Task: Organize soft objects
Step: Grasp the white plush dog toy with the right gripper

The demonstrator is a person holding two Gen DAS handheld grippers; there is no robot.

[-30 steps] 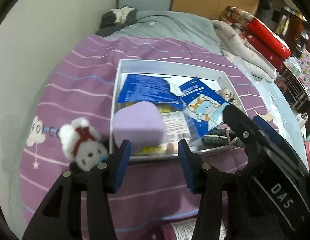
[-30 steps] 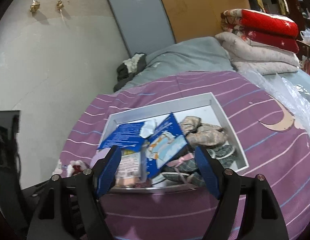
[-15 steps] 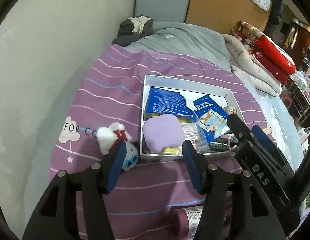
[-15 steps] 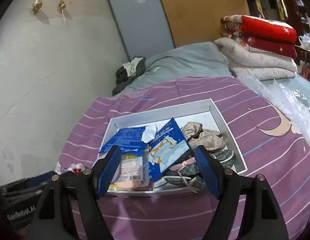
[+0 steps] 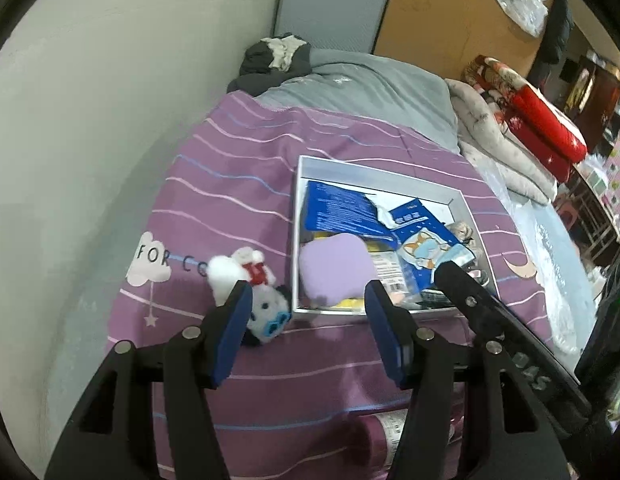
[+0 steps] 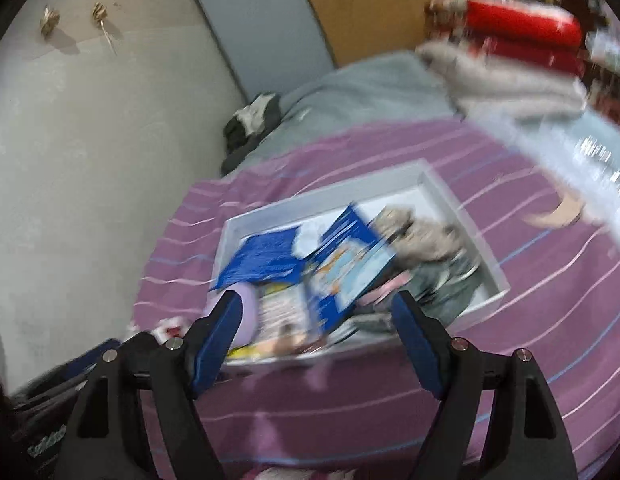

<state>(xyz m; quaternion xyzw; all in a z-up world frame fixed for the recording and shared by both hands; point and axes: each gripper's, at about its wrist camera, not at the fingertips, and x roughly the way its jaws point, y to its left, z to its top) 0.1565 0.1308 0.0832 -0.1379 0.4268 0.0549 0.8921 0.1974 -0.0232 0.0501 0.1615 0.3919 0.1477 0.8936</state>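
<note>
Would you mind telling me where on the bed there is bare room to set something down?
Free: the purple bedspread between the wall and the white tray, beyond the plush toy; also the strip between the tray's far edge and the grey blanket. Crowded: inside the tray, apart from its far right corner, with blue packets, a lilac cushion and folded fabric.

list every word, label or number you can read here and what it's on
"FOR CO": purple bedspread, beside the white cloud print; the rest is hidden by the plush toy.
"DAS": right tool, upside down in the left wrist view.
Print on the blue packets and the bottle label: too small or blurred.
</note>
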